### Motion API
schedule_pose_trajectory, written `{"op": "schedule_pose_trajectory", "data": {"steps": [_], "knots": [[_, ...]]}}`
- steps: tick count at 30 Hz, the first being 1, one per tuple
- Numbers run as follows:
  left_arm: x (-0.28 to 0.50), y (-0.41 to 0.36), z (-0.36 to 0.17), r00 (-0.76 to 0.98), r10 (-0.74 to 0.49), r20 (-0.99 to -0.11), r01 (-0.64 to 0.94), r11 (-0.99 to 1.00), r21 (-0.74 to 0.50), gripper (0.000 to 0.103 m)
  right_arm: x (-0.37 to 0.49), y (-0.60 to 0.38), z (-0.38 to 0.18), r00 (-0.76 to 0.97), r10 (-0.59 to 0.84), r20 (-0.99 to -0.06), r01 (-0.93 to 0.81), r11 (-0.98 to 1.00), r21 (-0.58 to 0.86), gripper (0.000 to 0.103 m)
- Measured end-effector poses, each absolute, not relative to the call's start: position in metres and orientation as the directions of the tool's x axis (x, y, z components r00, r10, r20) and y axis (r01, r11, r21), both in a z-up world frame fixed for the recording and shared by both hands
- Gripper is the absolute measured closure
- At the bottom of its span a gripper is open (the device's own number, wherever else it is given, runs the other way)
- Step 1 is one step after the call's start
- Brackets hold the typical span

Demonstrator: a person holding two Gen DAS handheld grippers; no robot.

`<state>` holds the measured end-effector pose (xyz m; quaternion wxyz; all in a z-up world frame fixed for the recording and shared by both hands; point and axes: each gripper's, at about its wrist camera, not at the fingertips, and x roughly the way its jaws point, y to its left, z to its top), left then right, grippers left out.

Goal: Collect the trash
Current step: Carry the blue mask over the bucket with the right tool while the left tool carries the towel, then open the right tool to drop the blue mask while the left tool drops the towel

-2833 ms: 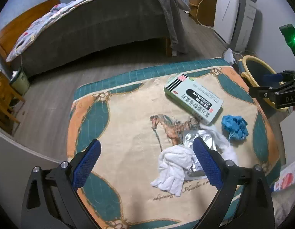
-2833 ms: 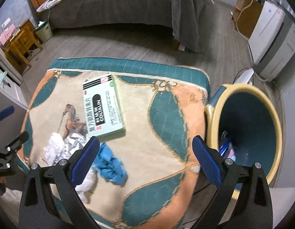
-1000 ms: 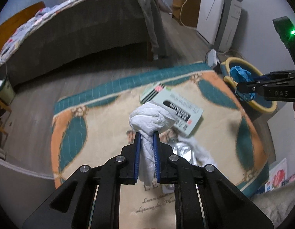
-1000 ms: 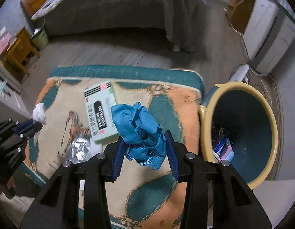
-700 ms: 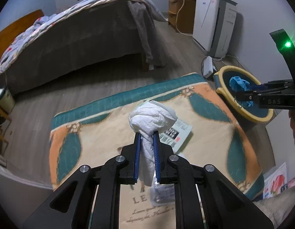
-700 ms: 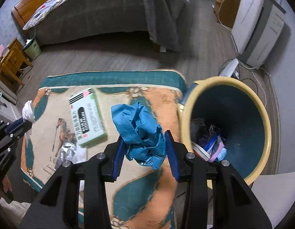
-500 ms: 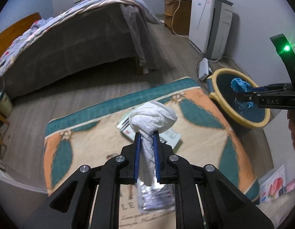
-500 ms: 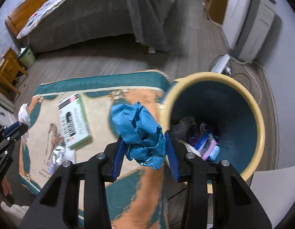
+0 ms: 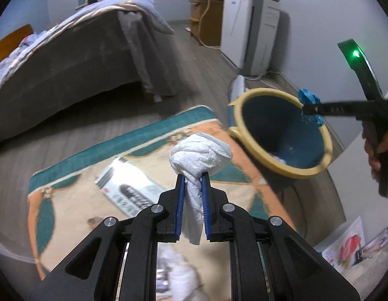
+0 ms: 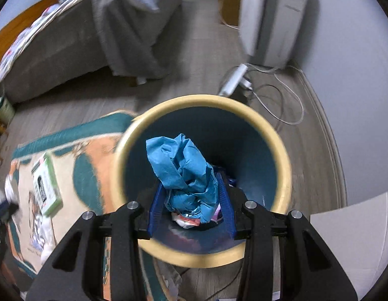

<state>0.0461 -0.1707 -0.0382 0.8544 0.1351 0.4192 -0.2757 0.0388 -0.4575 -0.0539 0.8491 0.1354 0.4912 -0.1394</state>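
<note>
Two tongs (image 9: 193, 175), blurred rug (image 9: 68, 195), bin (image 10: 201, 102) litter

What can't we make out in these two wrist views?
- Bin contents: right wrist view, mostly hidden behind the blue wad and right gripper.
- Box print: left wrist view, motion-blurred.
- Trash on the mat near the bottom edge: left wrist view, blurred and behind the left gripper holding the white wad.

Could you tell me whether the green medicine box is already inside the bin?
No, the green medicine box lies on the patterned mat beside the bin.
</note>
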Motion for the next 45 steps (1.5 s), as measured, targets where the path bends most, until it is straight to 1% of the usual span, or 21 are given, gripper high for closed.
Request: {"op": "schedule_pose_trajectory", "data": {"steps": [3,10,16,20,21,23,24,25,26,27,29,31,32,34,38,41,45], "knots": [[0.043,-0.188,-0.039,0.491,-0.370,-0.789,0.600,0.800,-0.002,0.089,0.038,-0.473,-0.062,0.465,-0.094,-0.881,0.420,0.899,0.126,0.063],[0.042,-0.251,-0.049,0.422,-0.420,-0.803,0.658,0.752,-0.047,0.089,0.037,-0.487,-0.078,0.443,-0.092,-0.892,0.451,0.883,0.133,0.063],[0.047,-0.298,-0.068,0.385,-0.396,-0.834,0.709,0.705,-0.008,0.089,0.035,-0.501,-0.088,0.437,-0.082,-0.896,0.474,0.868,0.151,0.063],[0.053,-0.315,-0.074,0.379,-0.393,-0.838,0.718,0.696,-0.002,0.089,0.034,-0.506,-0.090,0.443,-0.077,-0.893,0.485,0.858,0.167,0.063],[0.055,-0.318,-0.075,0.377,-0.392,-0.839,0.719,0.695,-0.002,0.087,0.034,-0.507,-0.090,0.450,-0.068,-0.890,0.486,0.855,0.180,0.063],[0.056,-0.324,-0.076,0.381,-0.389,-0.839,0.721,0.693,0.006,0.080,0.033,-0.508,-0.090,0.462,-0.060,-0.885,0.490,0.849,0.198,0.061],[0.057,-0.327,-0.076,0.386,-0.385,-0.838,0.720,0.694,0.013,0.070,0.033,-0.509,-0.091,0.466,-0.057,-0.883,0.491,0.847,0.205,0.057],[0.057,-0.329,-0.075,0.396,-0.383,-0.834,0.718,0.695,0.022,0.054,0.033,-0.509,-0.091,0.471,-0.052,-0.881,0.490,0.845,0.213,0.052],[0.057,-0.330,-0.074,0.407,-0.387,-0.827,0.719,0.695,0.028,0.046,0.033,-0.509,-0.090,0.476,-0.051,-0.878,0.489,0.845,0.216,0.039],[0.056,-0.331,-0.072,0.416,-0.395,-0.819,0.720,0.693,0.031,0.038,0.033,-0.509,-0.089,0.480,-0.054,-0.876,0.489,0.845,0.216,0.035],[0.054,-0.330,-0.068,0.413,-0.422,-0.807,0.730,0.683,0.016,0.034,0.033,-0.509,-0.087,0.489,-0.058,-0.870,0.484,0.848,0.215,0.035],[0.054,-0.327,-0.067,0.415,-0.422,-0.806,0.723,0.691,0.010,0.022,0.033,-0.509,-0.086,0.494,-0.052,-0.868,0.481,0.848,0.223,0.026],[0.053,-0.323,-0.066,0.427,-0.423,-0.800,0.714,0.700,0.011,0.020,0.034,-0.509,-0.086,0.497,-0.050,-0.866,0.479,0.848,0.226,0.016],[0.052,-0.314,-0.063,0.442,-0.424,-0.791,0.694,0.720,0.002,0.008,0.033,-0.507,-0.084,0.504,-0.062,-0.861,0.479,0.850,0.219,0.009],[0.047,-0.292,-0.058,0.483,-0.399,-0.780,0.652,0.758,0.016,0.008,0.036,-0.501,-0.082,0.504,-0.063,-0.862,0.470,0.856,0.213,0.006],[0.044,-0.266,-0.047,0.513,-0.392,-0.764,0.629,0.777,0.024,0.008,0.040,-0.490,-0.081,0.499,-0.063,-0.864,0.444,0.875,0.193,0.006],[0.040,-0.225,-0.032,0.570,-0.337,-0.749,0.597,0.797,0.096,0.007,0.049,-0.466,-0.074,0.510,-0.043,-0.859,0.390,0.902,0.186,0.006]]}}
